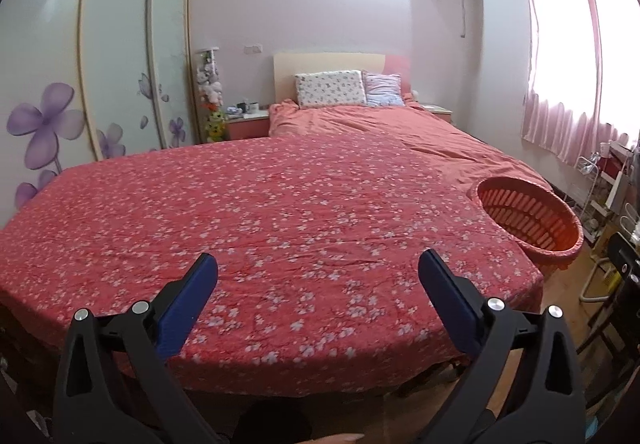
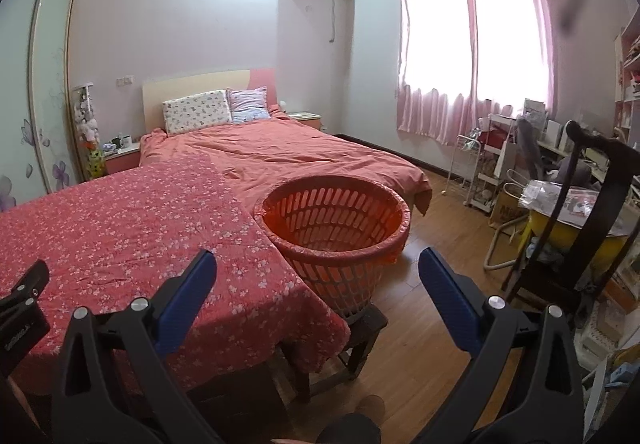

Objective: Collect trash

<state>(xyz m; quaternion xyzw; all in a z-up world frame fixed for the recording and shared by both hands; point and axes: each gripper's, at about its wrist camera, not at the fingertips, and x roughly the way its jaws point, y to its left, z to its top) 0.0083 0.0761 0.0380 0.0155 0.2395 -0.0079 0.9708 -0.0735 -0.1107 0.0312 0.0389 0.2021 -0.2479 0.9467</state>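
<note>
An orange slatted basket (image 2: pixel 336 240) lined with an orange bag stands on a dark wooden stool beside the bed; it shows at the right edge in the left wrist view (image 1: pixel 532 219). I see no trash on the red floral bedspread (image 1: pixel 260 224). My left gripper (image 1: pixel 318 272) is open and empty over the foot of the bed. My right gripper (image 2: pixel 318 272) is open and empty, held in front of and above the basket. Part of the left gripper shows at the lower left of the right wrist view (image 2: pixel 22 308).
The bed (image 2: pixel 120 228) fills the left, with pillows (image 2: pixel 196 111) and a plain coral duvet (image 2: pixel 300 151) at the far end. A dark wooden chair (image 2: pixel 580 244), a white wire rack (image 2: pixel 476 171) and a cluttered desk stand at the right. Wooden floor (image 2: pixel 436 219) lies between bed and desk.
</note>
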